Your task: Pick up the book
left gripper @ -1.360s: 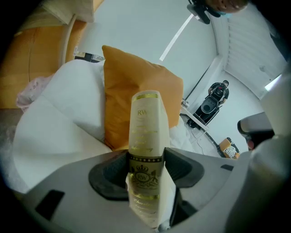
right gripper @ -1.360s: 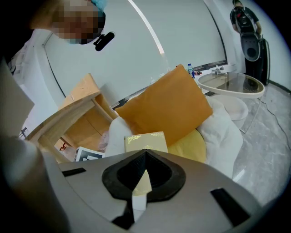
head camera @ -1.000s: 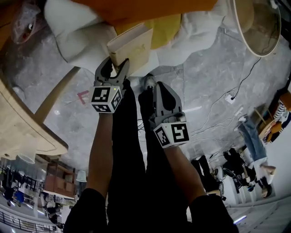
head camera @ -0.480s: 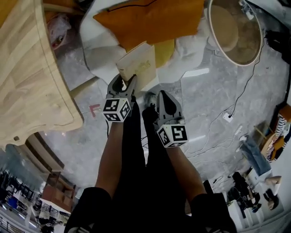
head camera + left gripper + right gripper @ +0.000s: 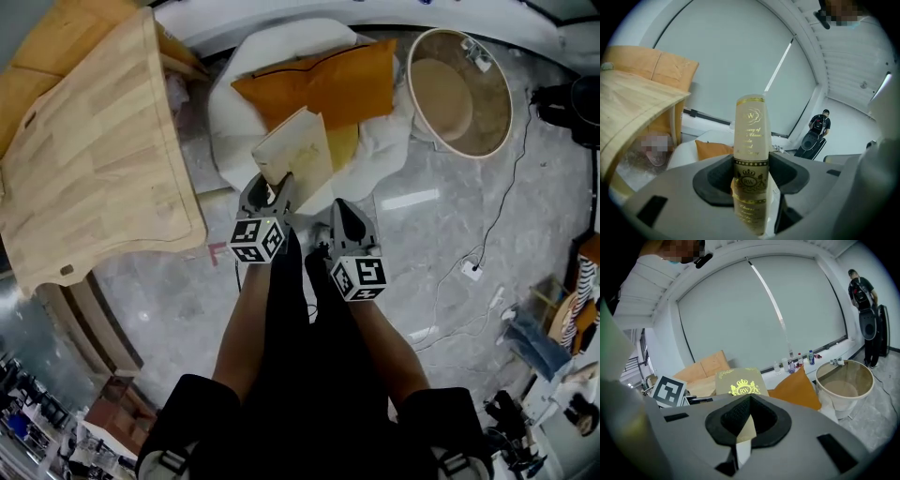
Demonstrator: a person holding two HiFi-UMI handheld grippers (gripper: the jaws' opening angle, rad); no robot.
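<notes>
A cream book (image 5: 295, 155) with gold print stands upright in the air, over the white seat. My left gripper (image 5: 272, 187) is shut on its lower edge. In the left gripper view the book's spine (image 5: 751, 136) rises between the dark pads (image 5: 717, 176), which press on both its sides, with my left gripper (image 5: 750, 168) around it. My right gripper (image 5: 339, 208) hangs just right of the book with its jaws together and nothing in them. From the right gripper view the book's cover (image 5: 738, 383) shows beyond my right gripper (image 5: 749, 401).
An orange cushion (image 5: 328, 84) lies on a white beanbag seat (image 5: 234, 112). A round tan basket (image 5: 459, 94) stands to the right and a wooden table (image 5: 94, 159) to the left. Cables (image 5: 487, 234) trail over the grey floor. A person (image 5: 818, 124) stands far off.
Both grippers have risen, and the book has gone up with the left one, off the white seat. The table, cushion and basket now sit lower in the head view.
</notes>
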